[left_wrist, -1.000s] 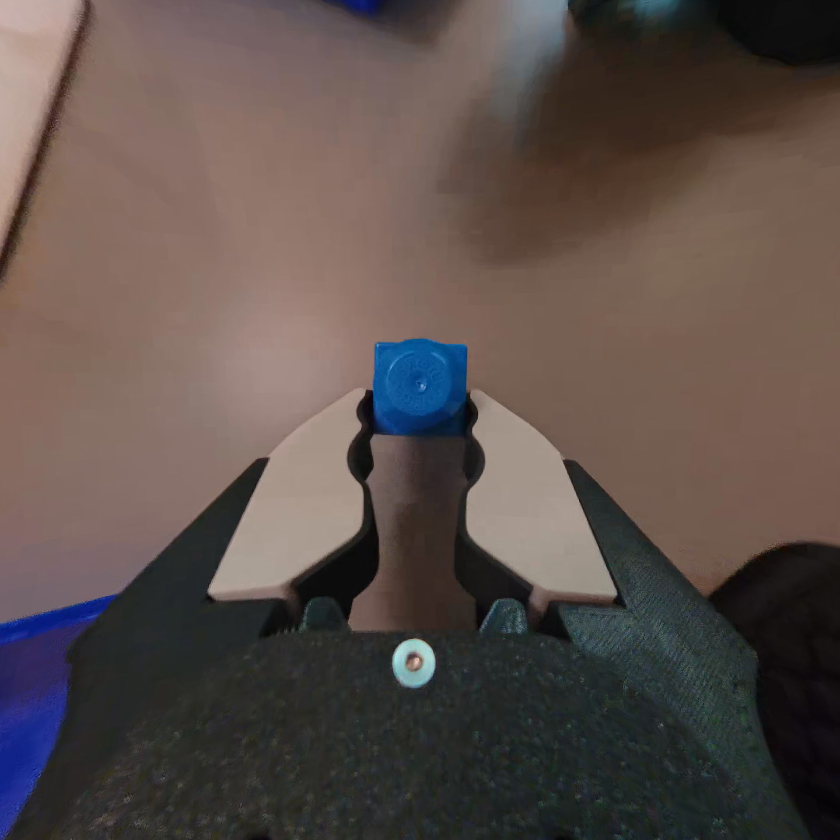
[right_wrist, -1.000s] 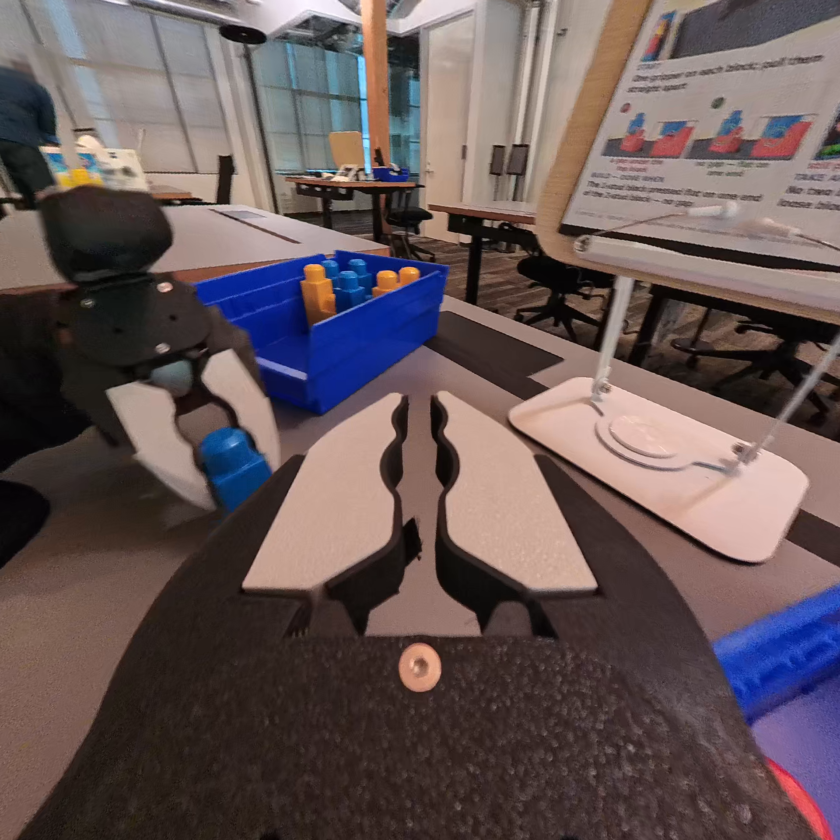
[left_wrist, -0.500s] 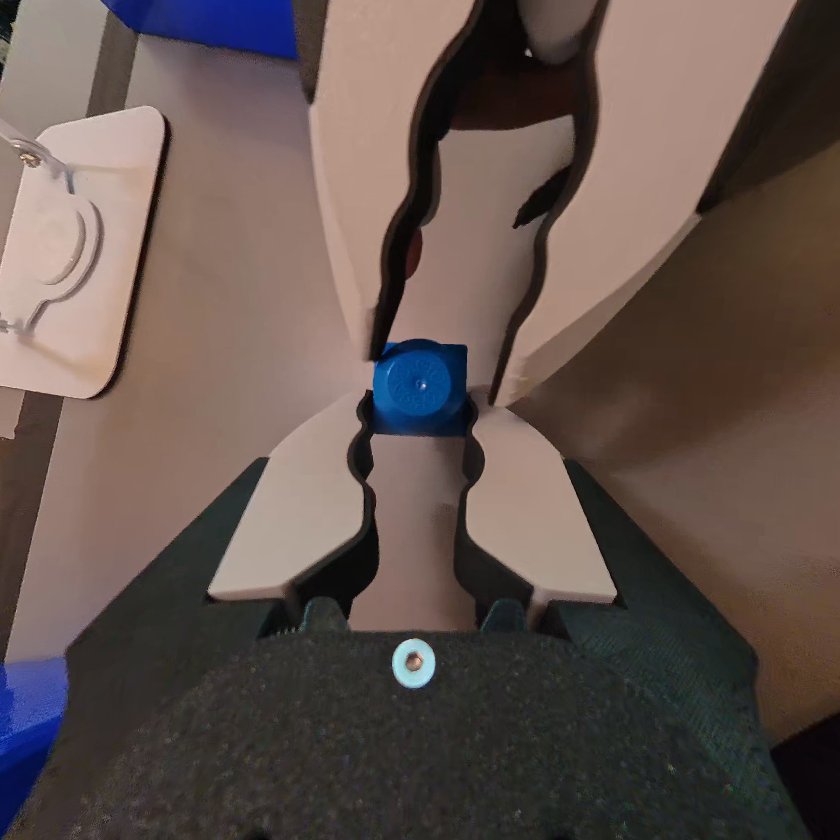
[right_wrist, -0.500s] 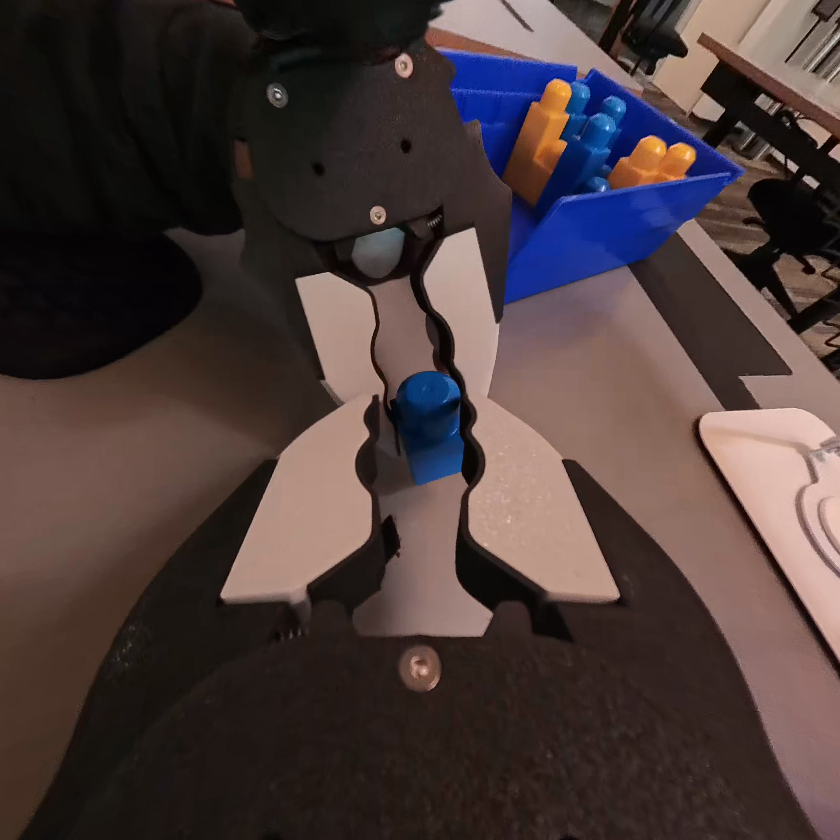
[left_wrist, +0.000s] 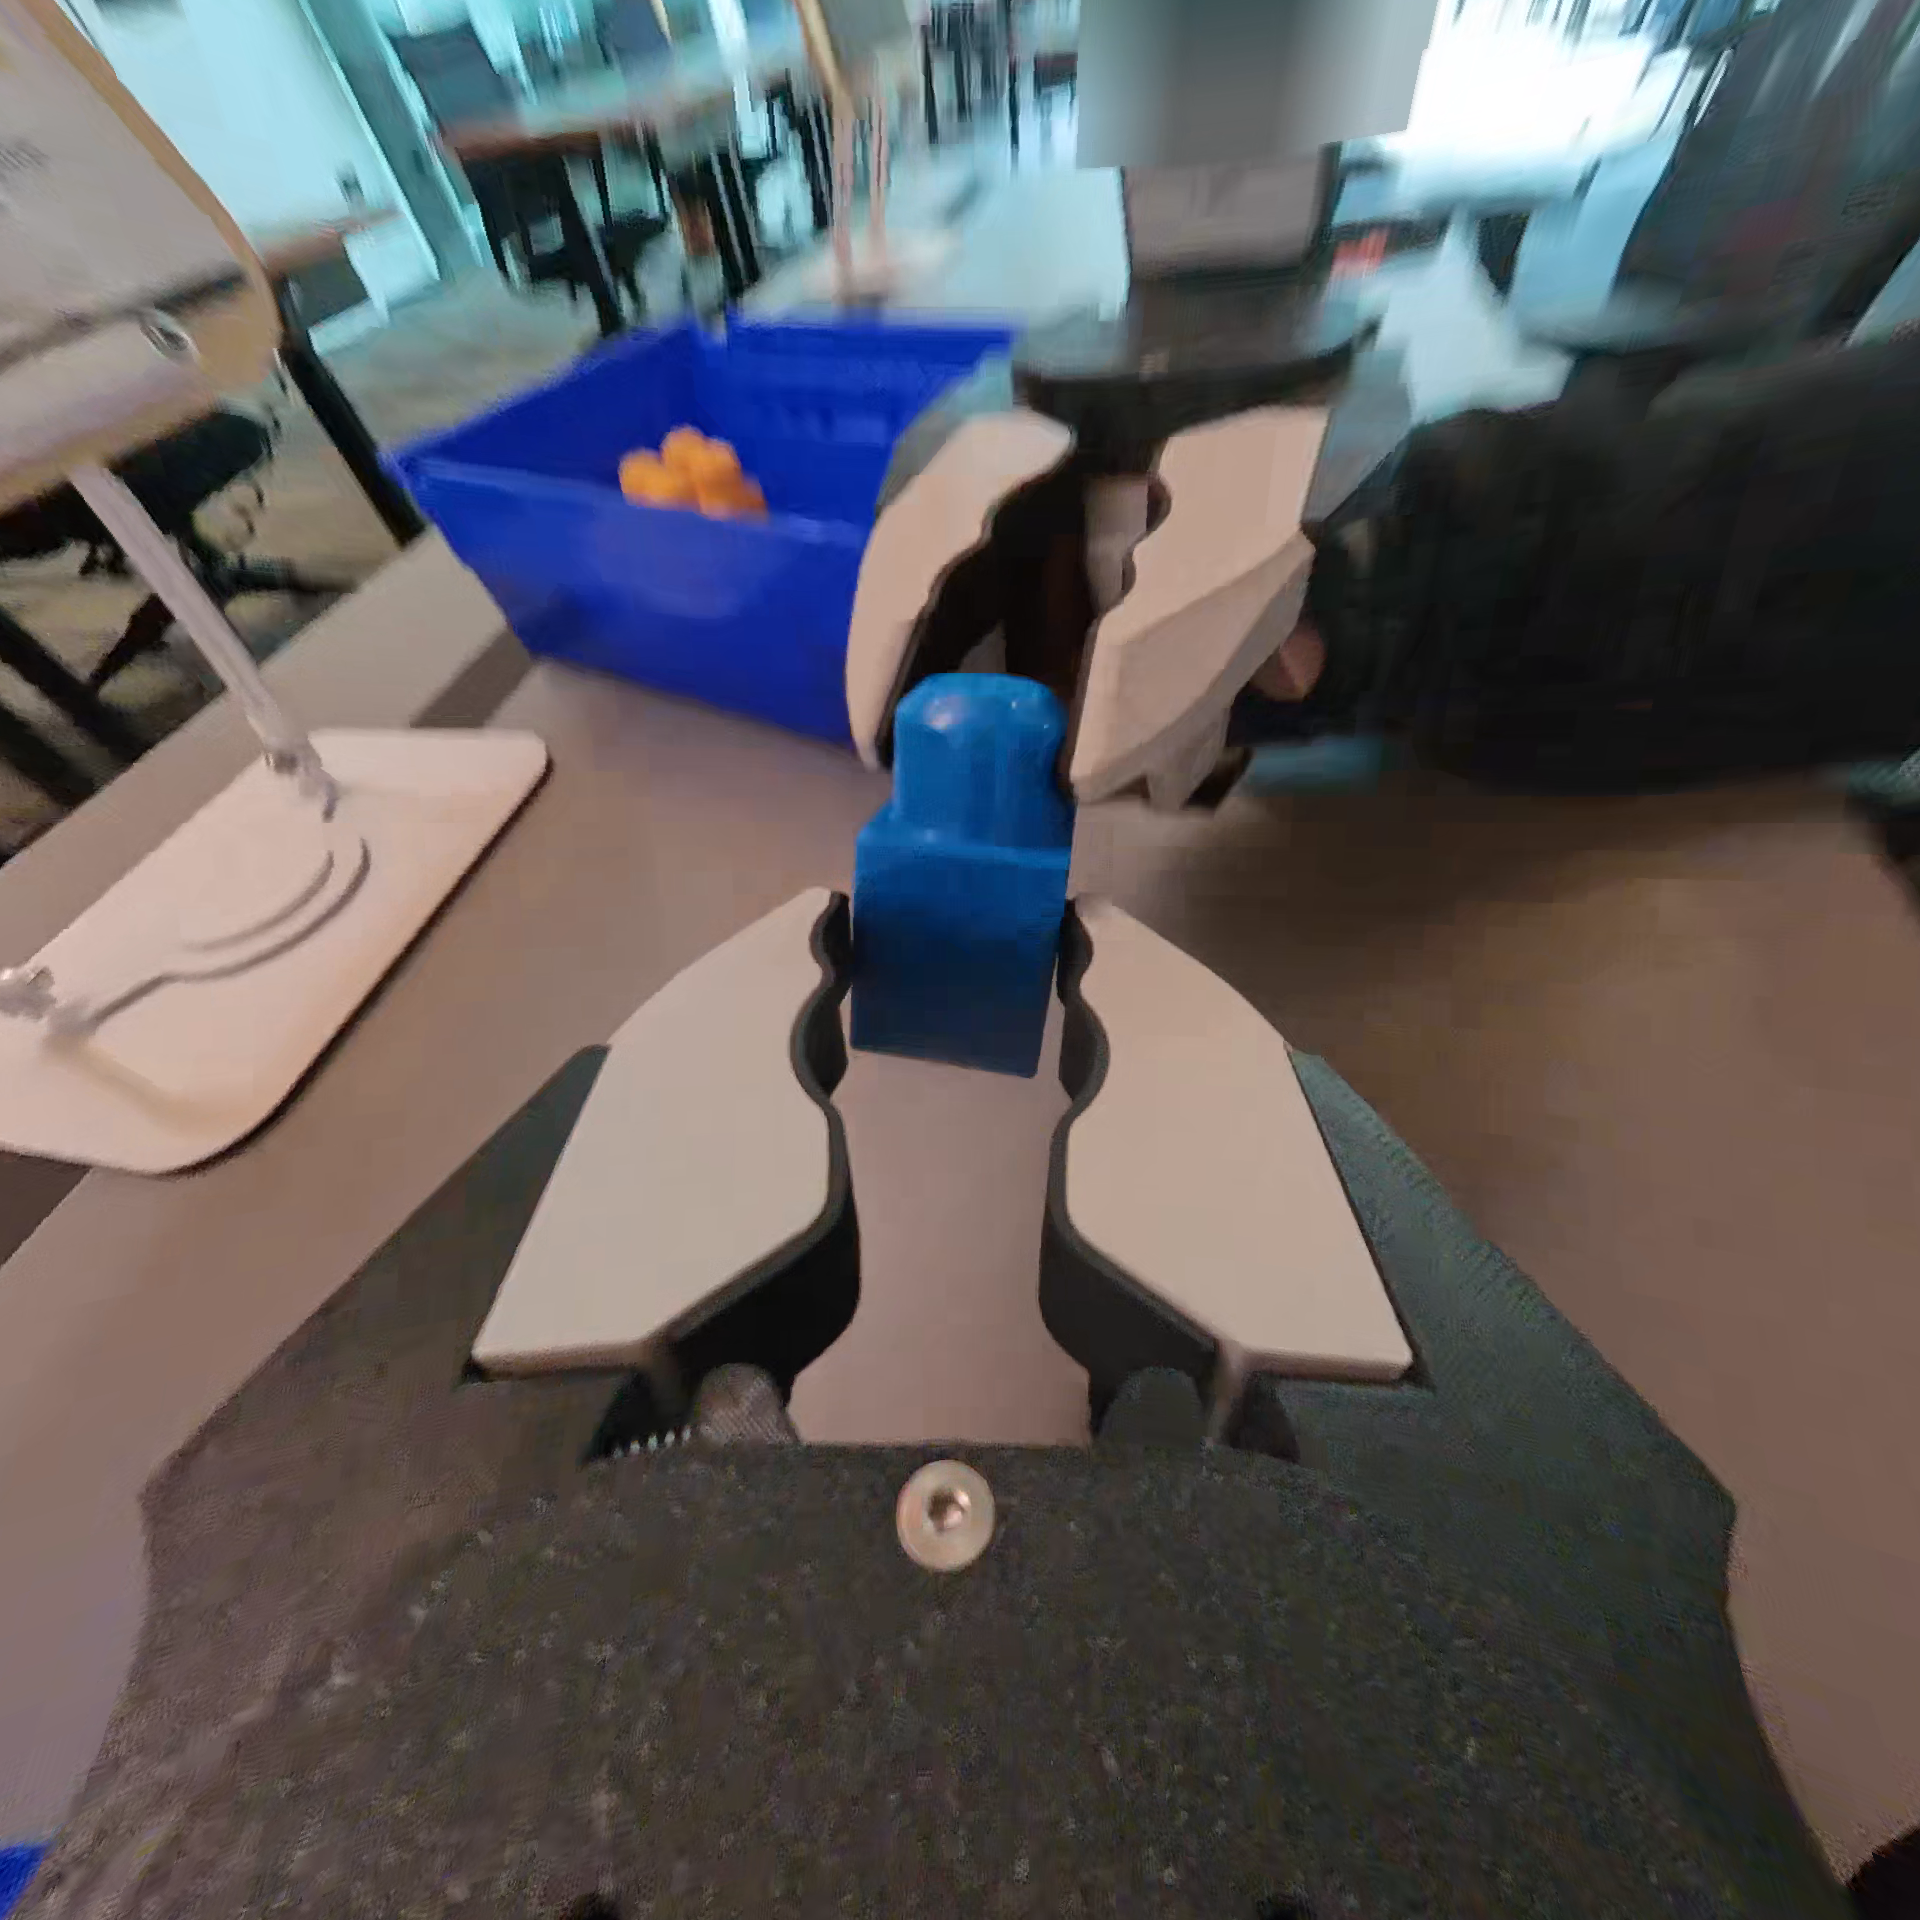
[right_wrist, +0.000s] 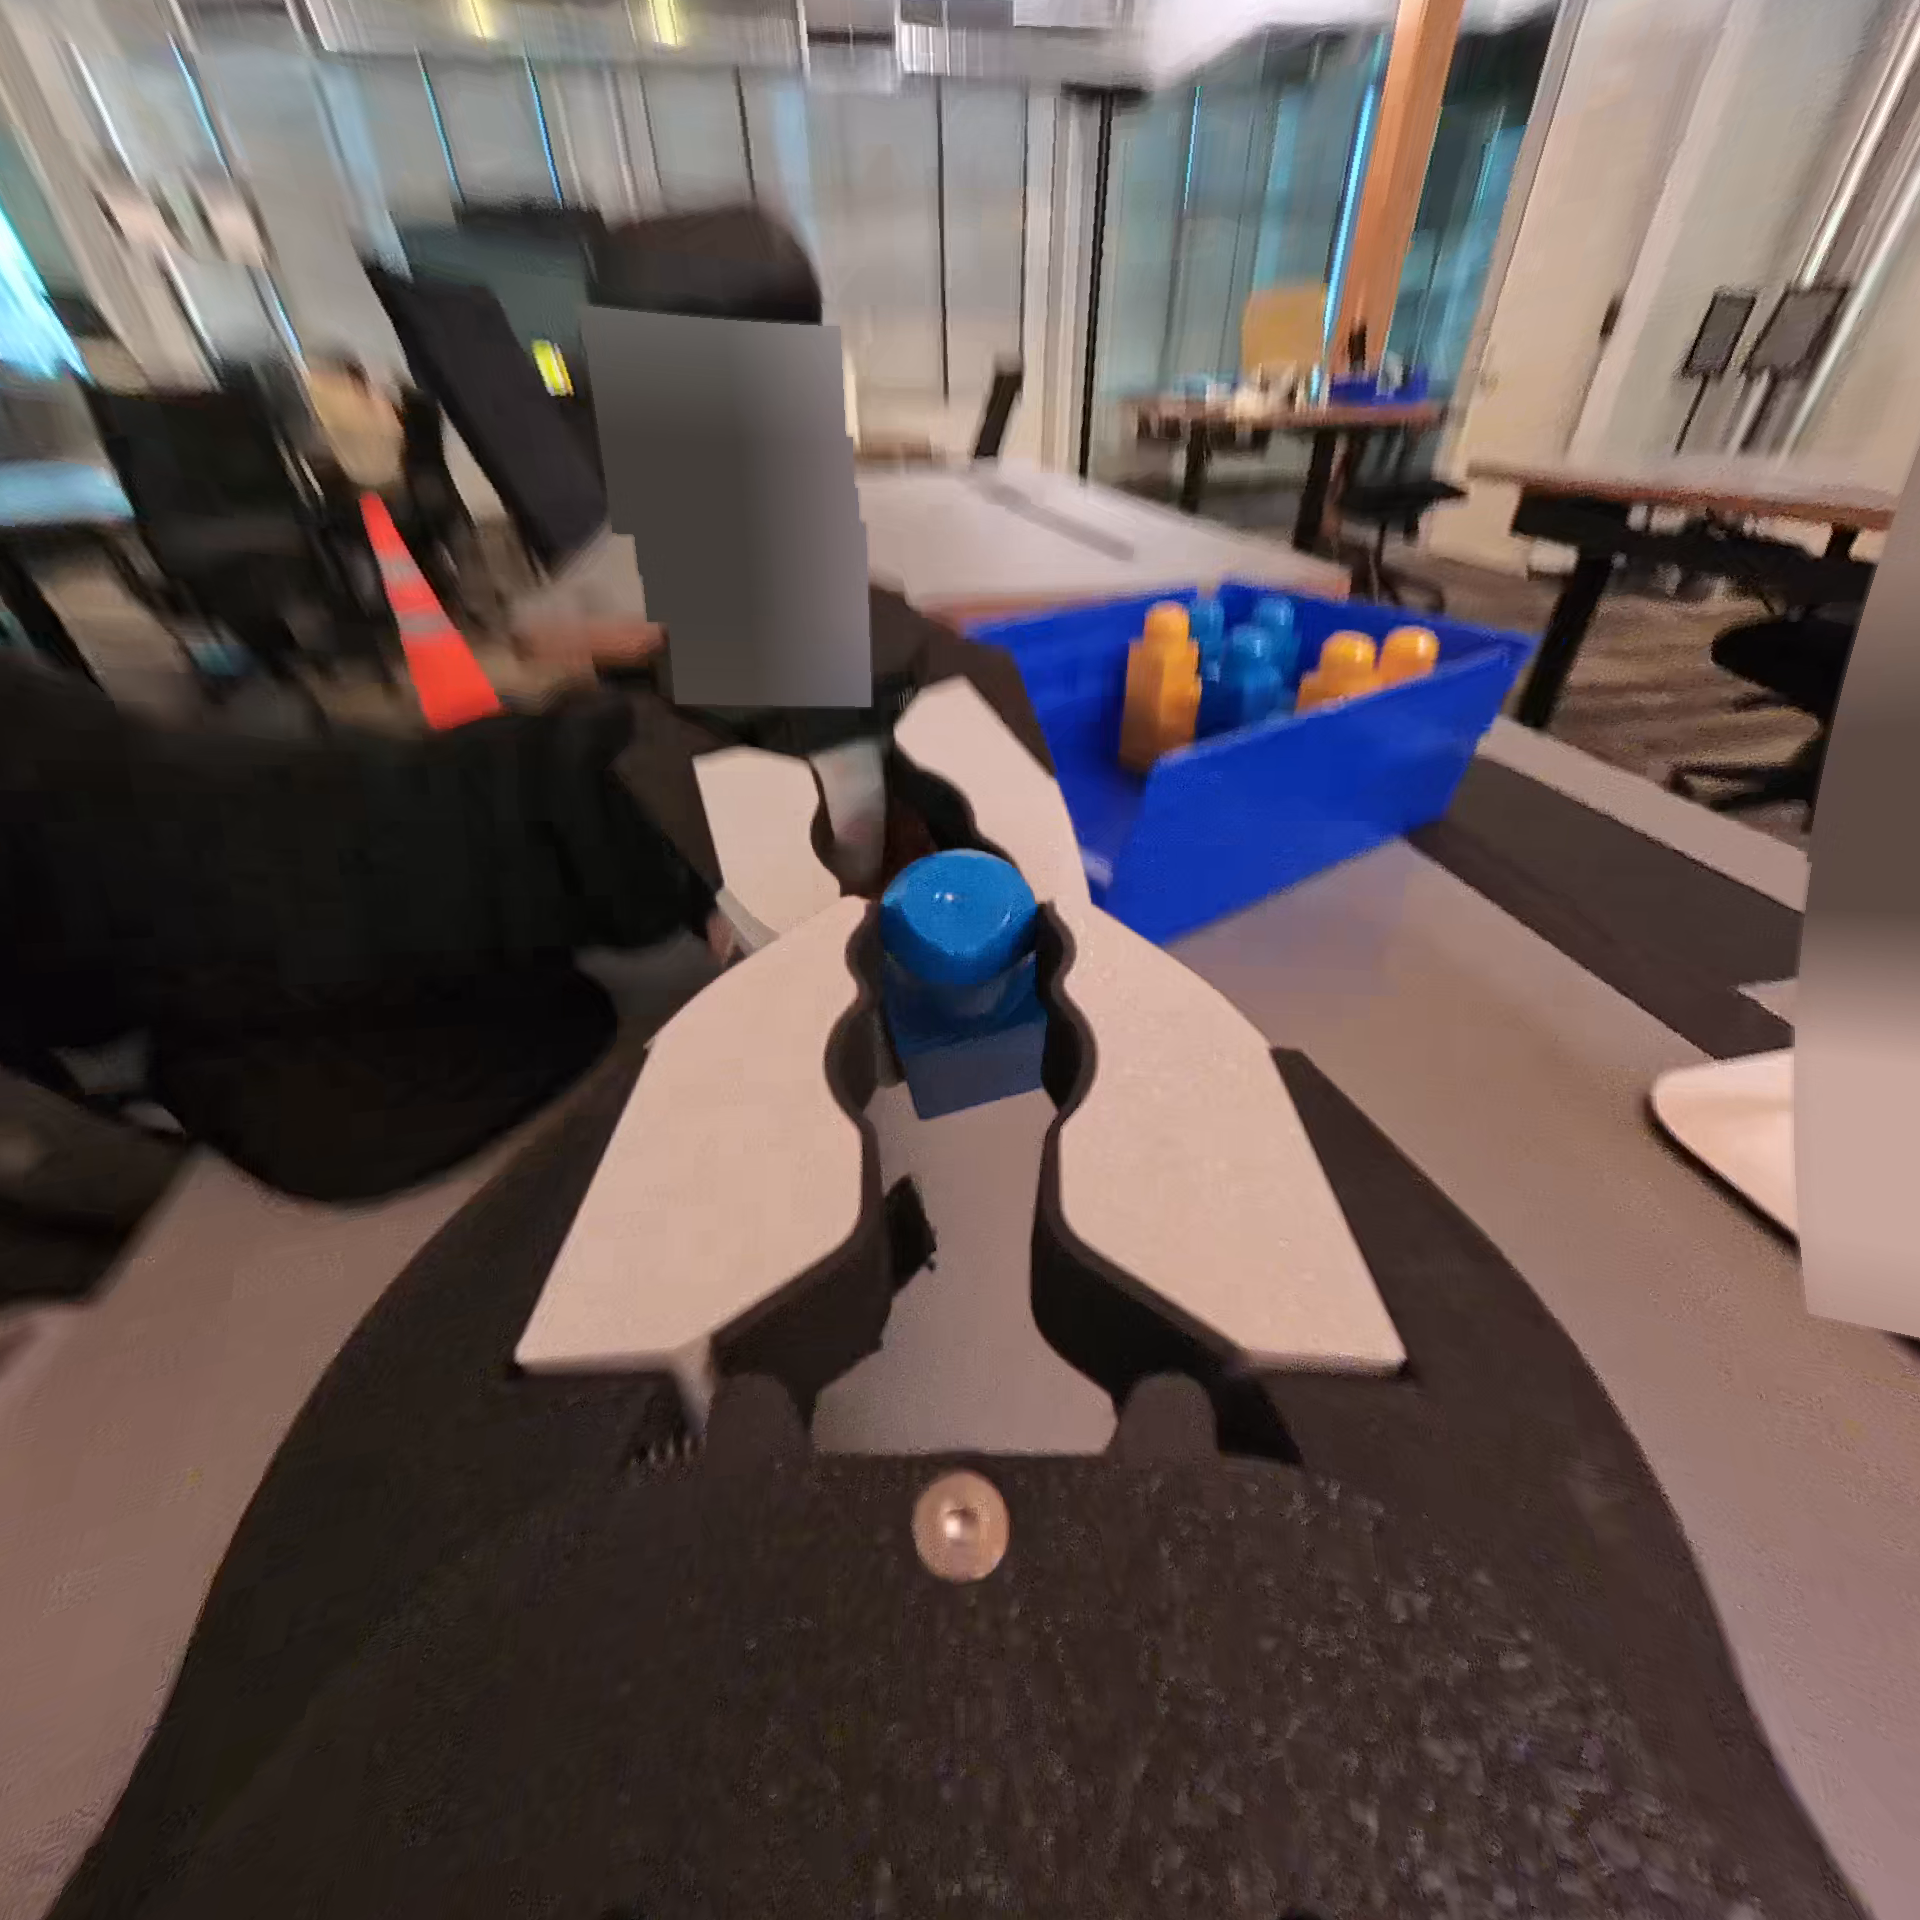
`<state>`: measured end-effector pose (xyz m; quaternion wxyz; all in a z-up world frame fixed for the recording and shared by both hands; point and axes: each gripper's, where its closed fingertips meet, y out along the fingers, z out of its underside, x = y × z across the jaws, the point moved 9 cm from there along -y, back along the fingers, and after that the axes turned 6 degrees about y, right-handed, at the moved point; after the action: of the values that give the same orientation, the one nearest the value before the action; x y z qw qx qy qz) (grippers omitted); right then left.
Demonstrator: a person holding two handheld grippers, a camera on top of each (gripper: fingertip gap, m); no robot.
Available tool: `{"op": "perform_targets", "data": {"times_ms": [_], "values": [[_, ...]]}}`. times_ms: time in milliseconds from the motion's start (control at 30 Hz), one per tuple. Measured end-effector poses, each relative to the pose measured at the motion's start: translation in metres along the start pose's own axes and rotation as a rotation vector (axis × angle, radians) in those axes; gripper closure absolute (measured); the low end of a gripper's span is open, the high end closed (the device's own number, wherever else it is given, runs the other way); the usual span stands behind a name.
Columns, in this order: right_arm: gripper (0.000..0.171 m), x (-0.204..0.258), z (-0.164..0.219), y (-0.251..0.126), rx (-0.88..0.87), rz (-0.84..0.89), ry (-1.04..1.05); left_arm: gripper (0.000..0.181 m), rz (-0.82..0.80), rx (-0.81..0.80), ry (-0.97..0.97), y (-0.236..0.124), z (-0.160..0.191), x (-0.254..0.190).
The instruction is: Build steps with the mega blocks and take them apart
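A single blue mega block [left_wrist: 951, 961] stands upright between both grippers, over the grey table [left_wrist: 1507, 1039]. My left gripper [left_wrist: 956, 920] is shut on its square base. My right gripper [right_wrist: 956, 920] comes from the opposite side and is shut on the round stud [right_wrist: 956, 925] at its top. In the left wrist view the right gripper's fingers [left_wrist: 935, 582] flank the stud. In the right wrist view the left gripper's fingers [right_wrist: 764, 831] show behind the block [right_wrist: 977, 1065]. I cannot tell whether the block touches the table.
A blue bin [left_wrist: 675, 592] holding orange and blue blocks [right_wrist: 1247, 675] stands at the back of the table. A white stand base [left_wrist: 239, 935] lies to the left and also shows in the right wrist view [right_wrist: 1725, 1132]. A person's dark sleeves [right_wrist: 312, 883] are behind the grippers.
The right gripper came in from the side, met the left one and closed on the block's stud. Both views tipped up from looking down at the table to level.
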<state>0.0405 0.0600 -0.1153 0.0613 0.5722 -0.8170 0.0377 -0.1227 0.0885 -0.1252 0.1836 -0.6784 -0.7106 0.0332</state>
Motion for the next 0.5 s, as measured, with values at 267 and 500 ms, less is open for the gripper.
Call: {"op": "perform_targets", "data": {"times_ms": [267, 500], "values": [[0.143, -0.005, -0.019, -0.019, -0.421, -0.118, 0.234, 0.134, 0.007, -0.462, -0.204, -0.008, -0.023, 0.004], [0.143, -0.003, -0.017, -0.017, -0.35, -0.148, 0.213, 0.147, 0.022, -0.463, -0.215, -0.012, -0.027, 0.003]]}}
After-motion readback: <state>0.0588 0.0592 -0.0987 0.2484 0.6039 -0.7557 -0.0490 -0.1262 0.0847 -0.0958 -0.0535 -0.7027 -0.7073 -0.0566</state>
